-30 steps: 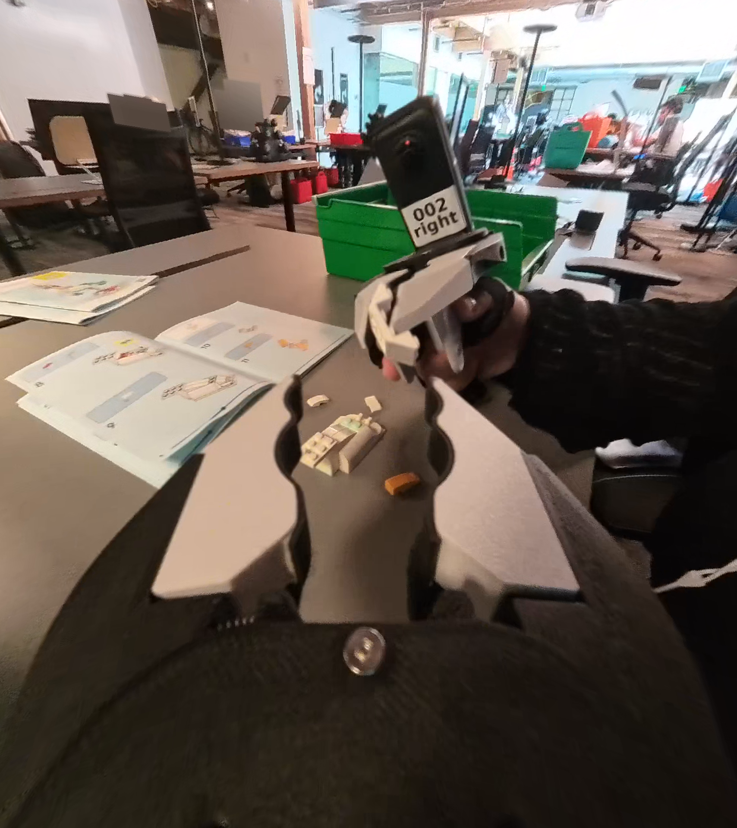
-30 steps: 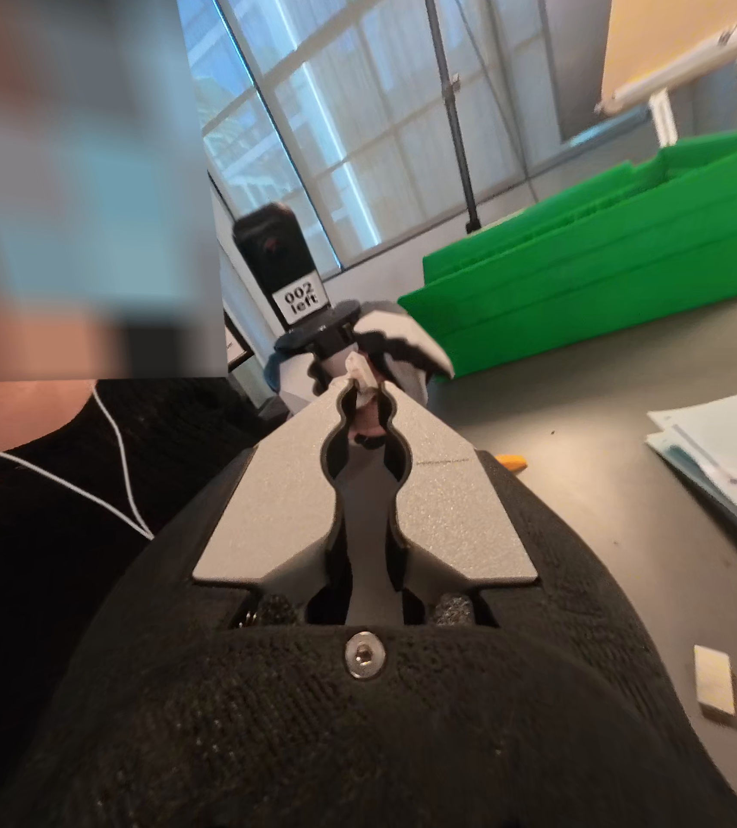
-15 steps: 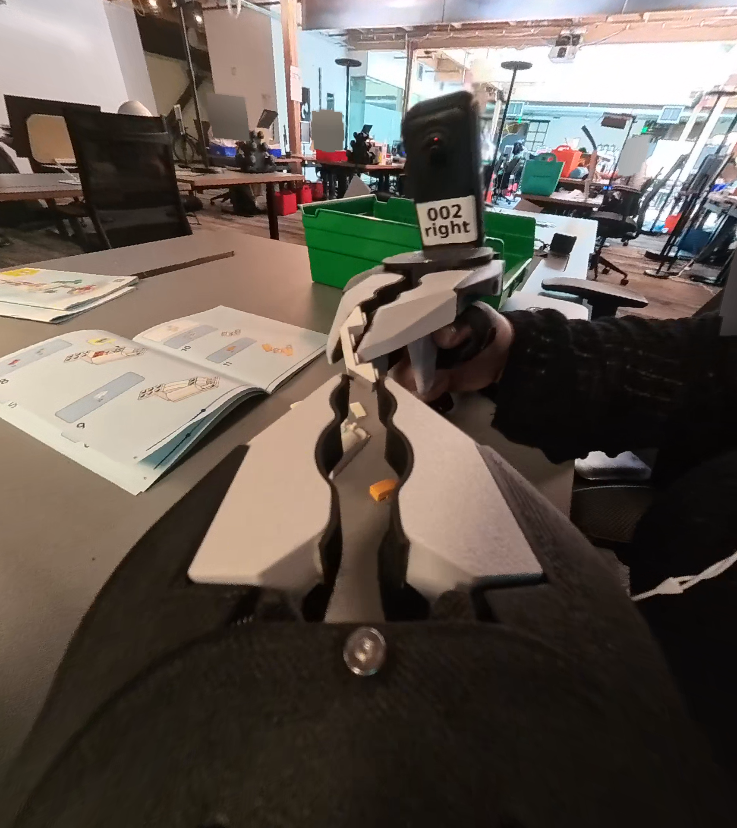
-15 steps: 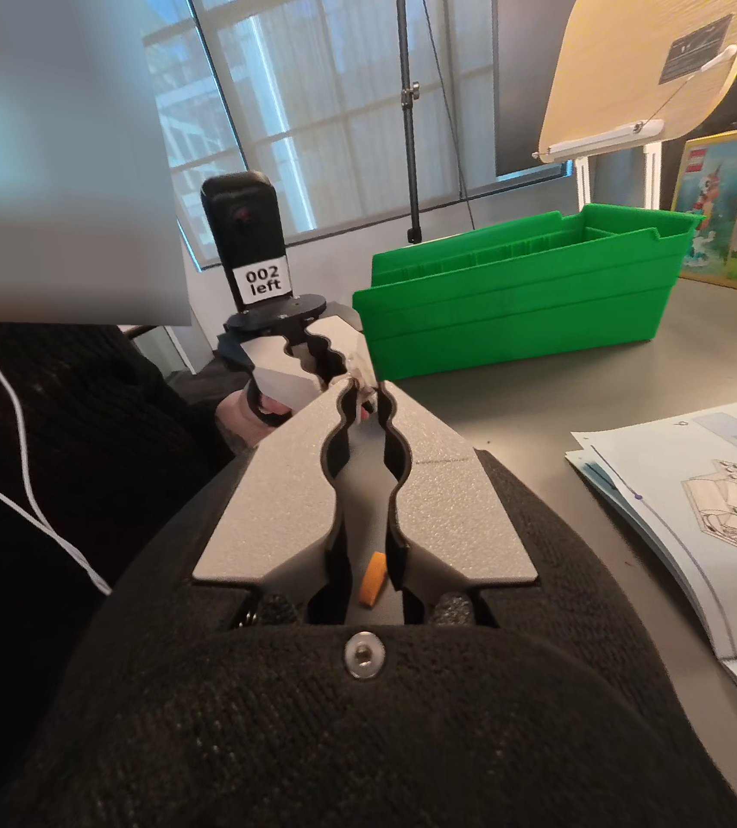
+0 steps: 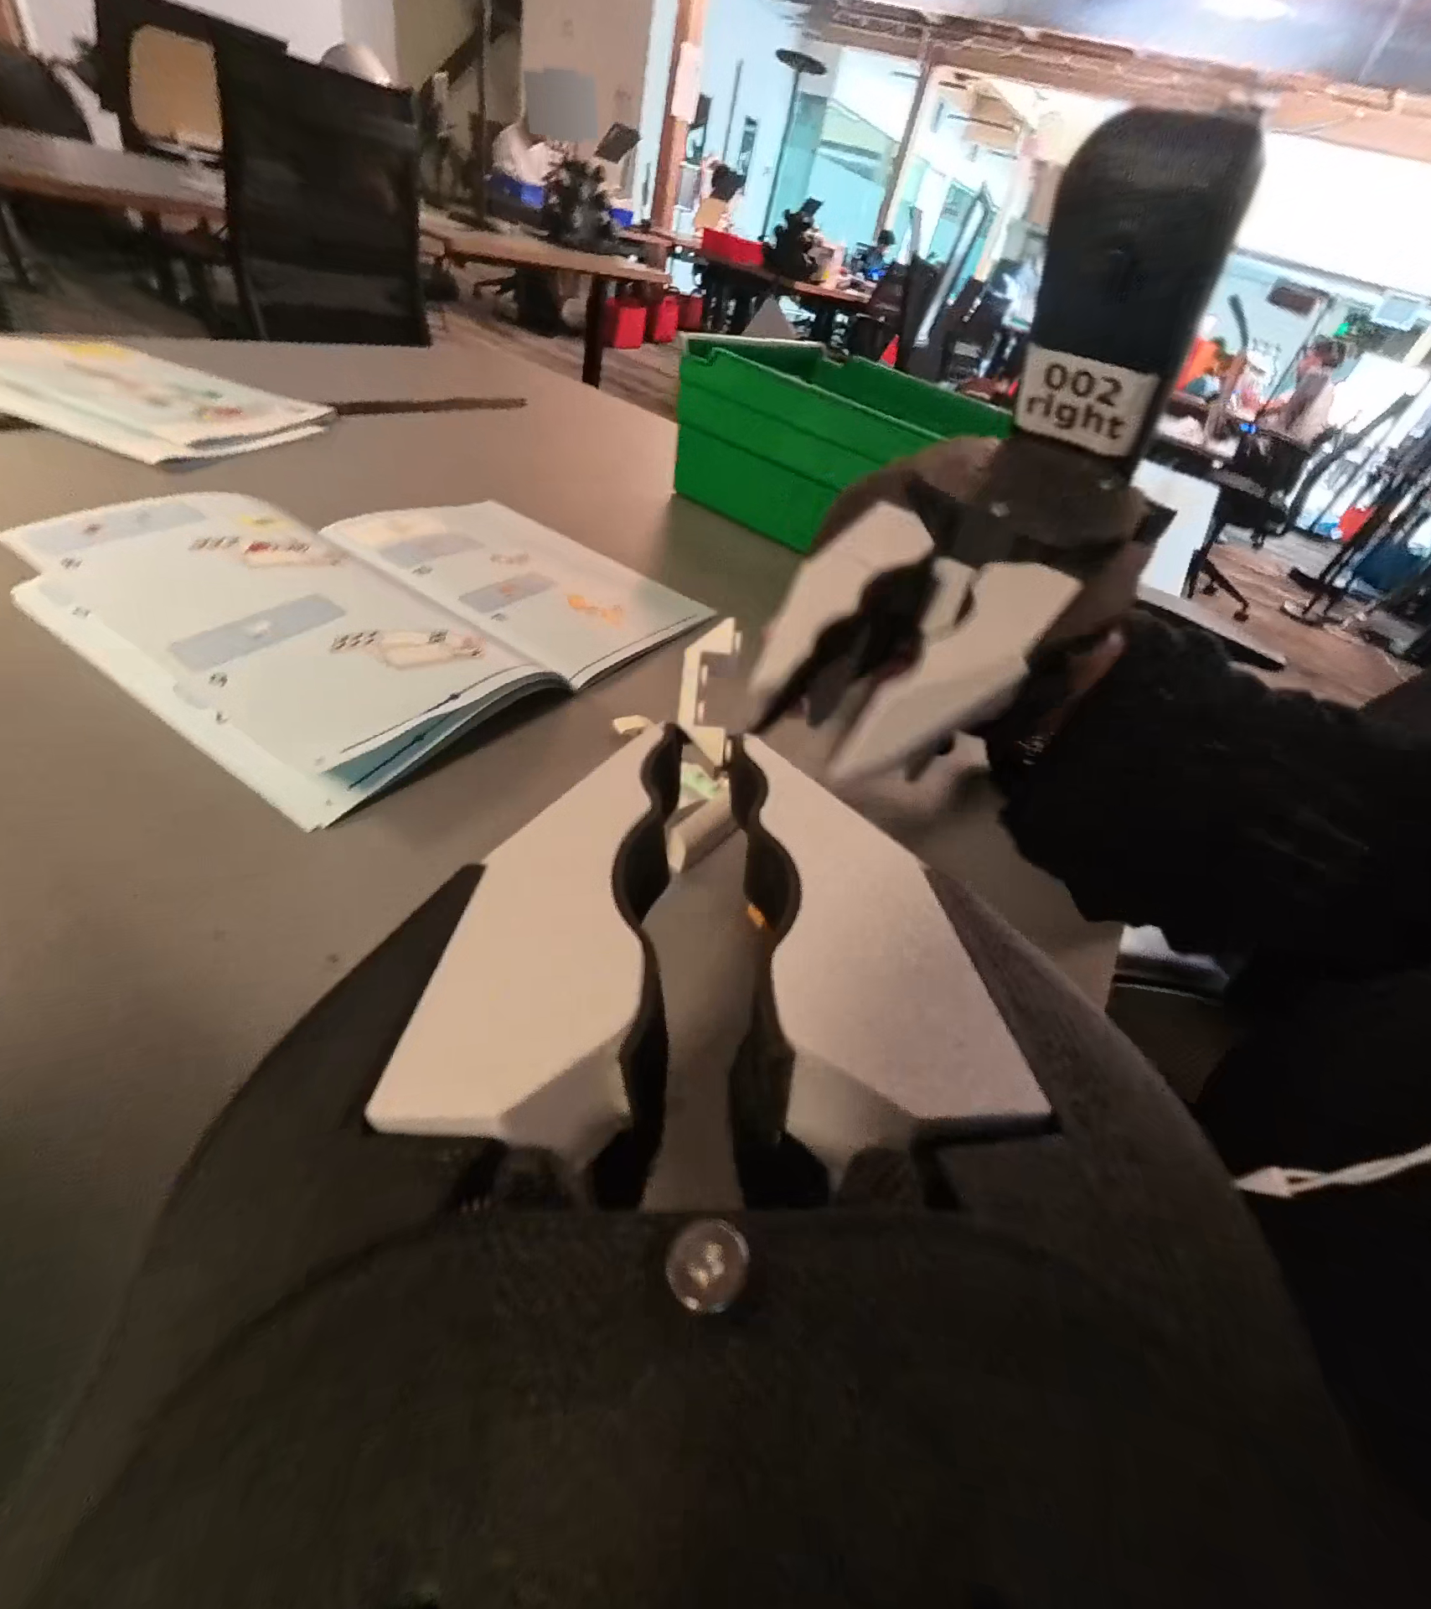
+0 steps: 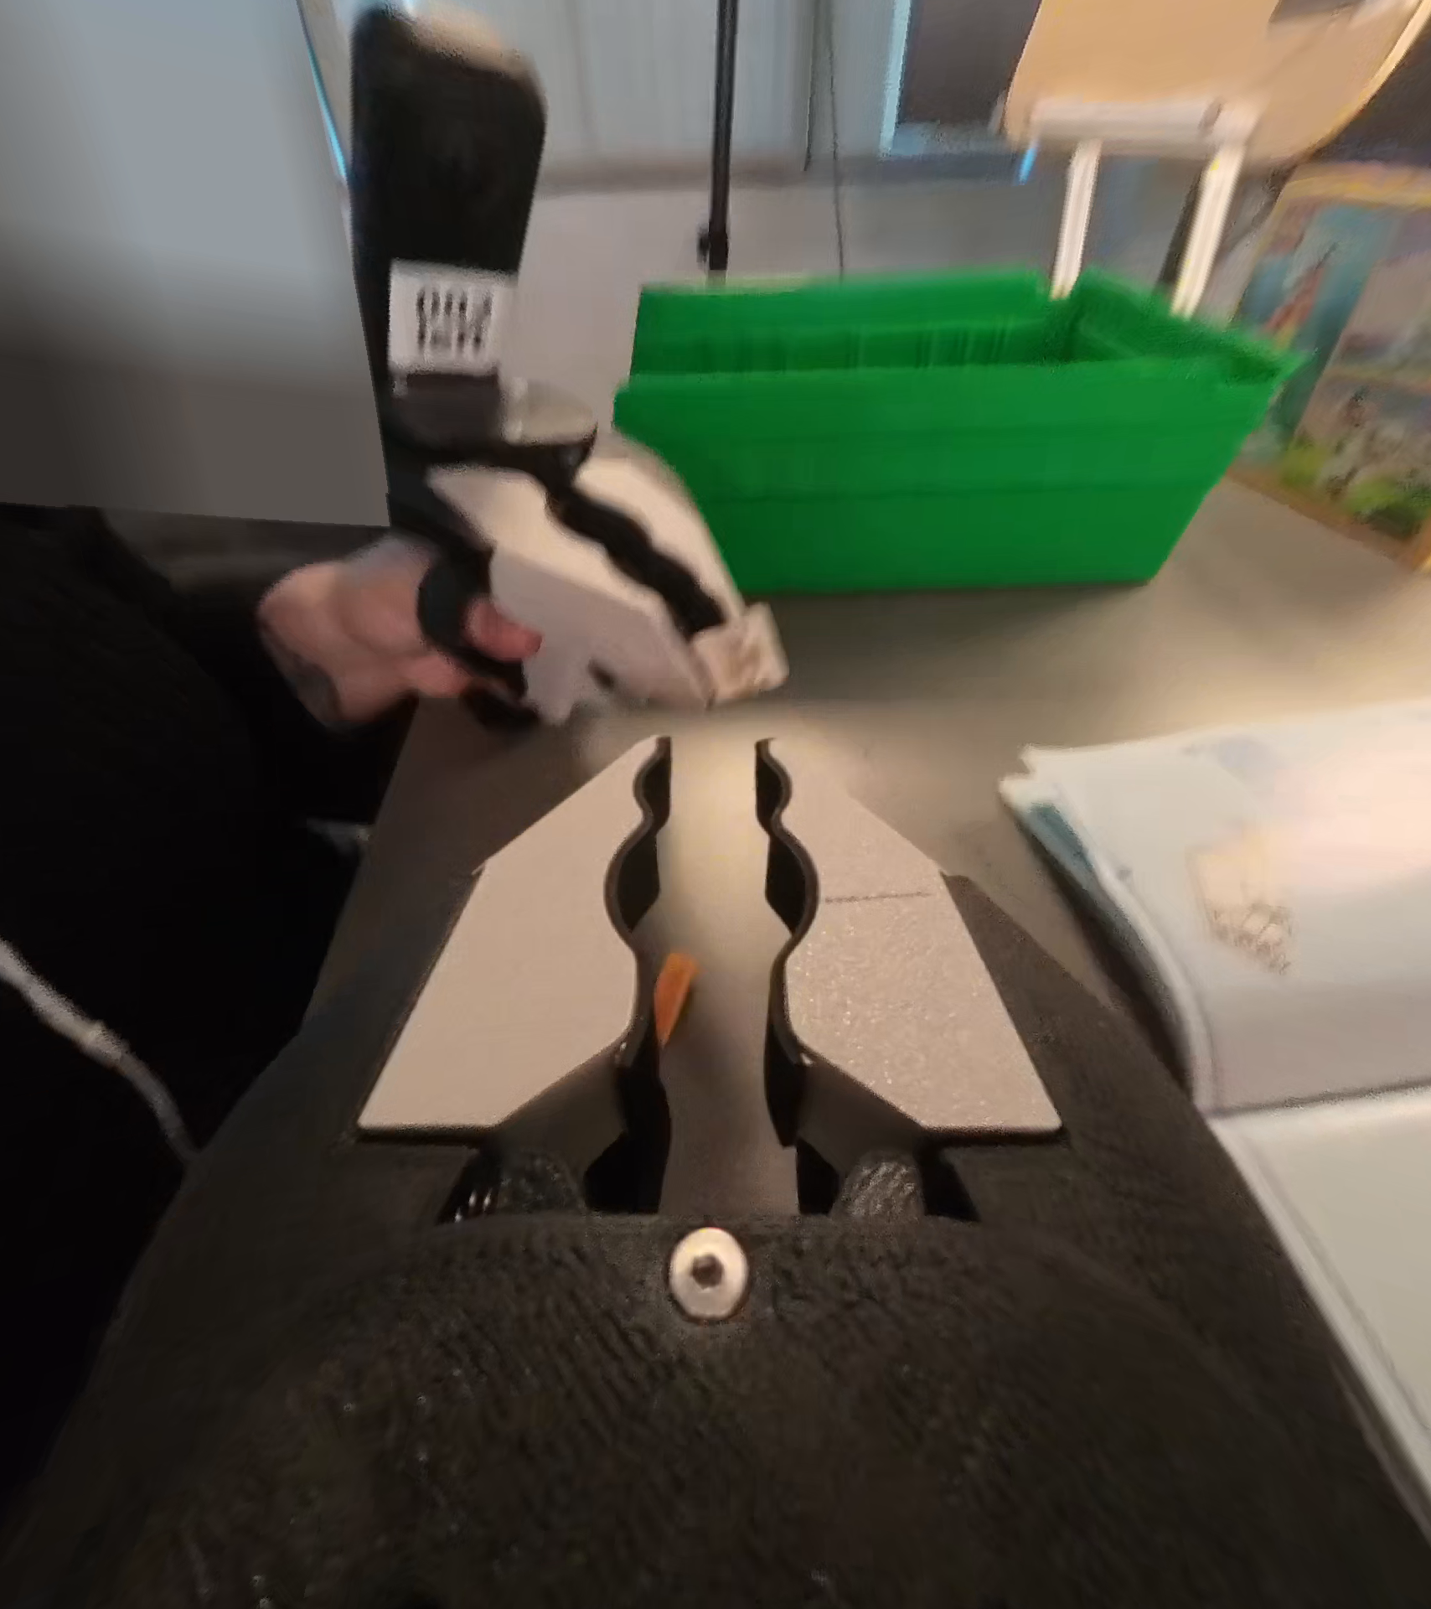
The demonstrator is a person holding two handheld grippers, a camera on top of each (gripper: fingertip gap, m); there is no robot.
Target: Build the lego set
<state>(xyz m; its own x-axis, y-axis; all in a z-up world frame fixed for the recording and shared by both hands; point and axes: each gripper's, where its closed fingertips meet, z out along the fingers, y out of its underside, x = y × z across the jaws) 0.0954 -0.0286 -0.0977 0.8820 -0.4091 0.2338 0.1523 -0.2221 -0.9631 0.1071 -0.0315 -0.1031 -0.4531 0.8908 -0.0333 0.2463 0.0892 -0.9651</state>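
Observation:
My left gripper (image 5: 705, 740) is shut on a white lego assembly (image 5: 708, 688), which sticks up past its fingertips above the grey table (image 5: 129, 871). The right wrist view shows this gripper (image 6: 716, 683) at the upper left with the assembly (image 6: 747, 653) at its tip. My right gripper (image 6: 714, 747) is open and empty, a short way back from the assembly. In the left wrist view it (image 5: 808, 740) hangs just right of the assembly. An orange piece (image 6: 675, 993) lies on the table under the right fingers; it also shows in the left wrist view (image 5: 754, 914).
An open instruction booklet (image 5: 346, 627) lies left of the work spot, with more booklets (image 5: 111, 400) farther back. A green bin (image 5: 782, 453) stands behind. A small white piece (image 5: 629, 723) lies on the table. A lego box (image 6: 1391, 366) stands beside the bin. Both grippers' tips are close together, under 4 cm apart. My right tips are roughly 8 cm from the orange piece (image 6: 675, 993).
My left gripper closed on the white assembly and lifted it. My right gripper, shut on a small piece at the assembly before, has opened and pulled back.

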